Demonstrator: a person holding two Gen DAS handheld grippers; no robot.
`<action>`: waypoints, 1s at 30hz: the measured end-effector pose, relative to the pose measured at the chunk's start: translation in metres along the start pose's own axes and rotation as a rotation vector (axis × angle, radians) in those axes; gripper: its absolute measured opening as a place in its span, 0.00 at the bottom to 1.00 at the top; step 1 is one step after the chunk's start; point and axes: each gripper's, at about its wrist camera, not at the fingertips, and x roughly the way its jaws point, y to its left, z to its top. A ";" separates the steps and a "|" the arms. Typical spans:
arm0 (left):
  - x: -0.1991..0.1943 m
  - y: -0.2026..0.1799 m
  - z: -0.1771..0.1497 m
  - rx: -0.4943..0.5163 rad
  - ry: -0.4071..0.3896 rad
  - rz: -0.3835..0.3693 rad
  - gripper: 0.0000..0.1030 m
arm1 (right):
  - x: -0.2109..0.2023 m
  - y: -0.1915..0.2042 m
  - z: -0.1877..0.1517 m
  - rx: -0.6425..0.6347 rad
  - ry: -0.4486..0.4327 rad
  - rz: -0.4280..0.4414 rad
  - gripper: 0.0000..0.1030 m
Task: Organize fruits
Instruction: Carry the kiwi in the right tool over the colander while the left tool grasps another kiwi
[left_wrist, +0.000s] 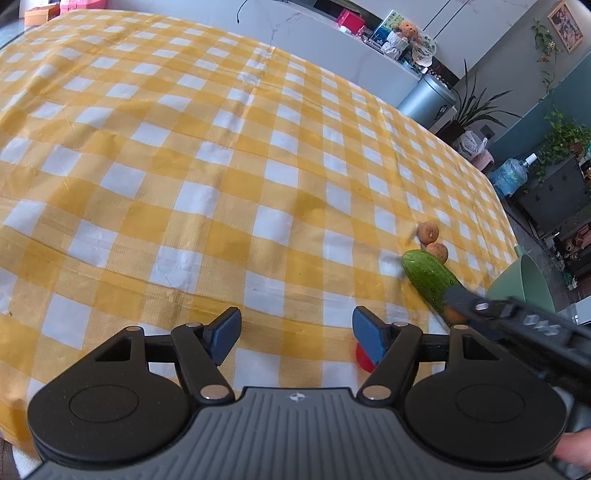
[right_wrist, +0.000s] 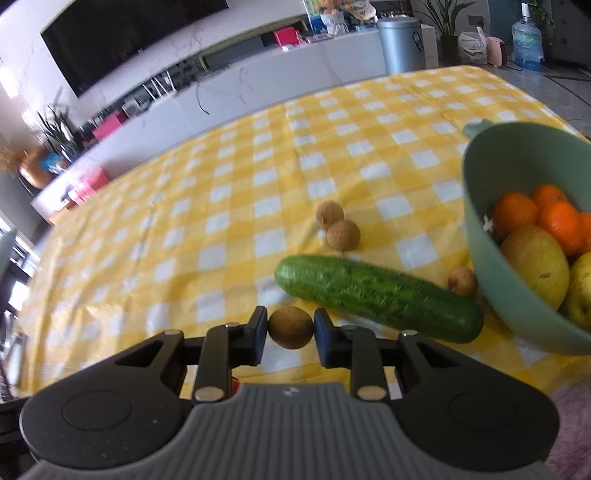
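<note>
The right gripper pinches a small brown round fruit between its two pads, just above a yellow-and-white checked tablecloth. Just beyond it lies a cucumber, set at a slant with its right end close to a green bowl. The bowl — tilted toward the viewer — holds oranges and yellow fruit. Two more brown fruits sit touching each other on the far side of the cucumber, and another one rests between the cucumber and the bowl's wall. The left gripper hangs over bare cloth to the left, its blue pads spread wide and gripping nothing — a red object peeks from behind its right finger.
</note>
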 end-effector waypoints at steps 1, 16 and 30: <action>-0.001 -0.001 0.000 0.007 -0.004 0.000 0.79 | -0.006 -0.003 0.003 0.005 -0.014 0.010 0.23; -0.014 -0.050 0.030 0.071 -0.040 -0.152 0.79 | -0.103 -0.099 0.037 0.143 -0.280 0.006 0.23; 0.072 -0.165 0.048 0.353 -0.034 -0.056 0.60 | -0.100 -0.137 0.030 0.230 -0.275 0.097 0.23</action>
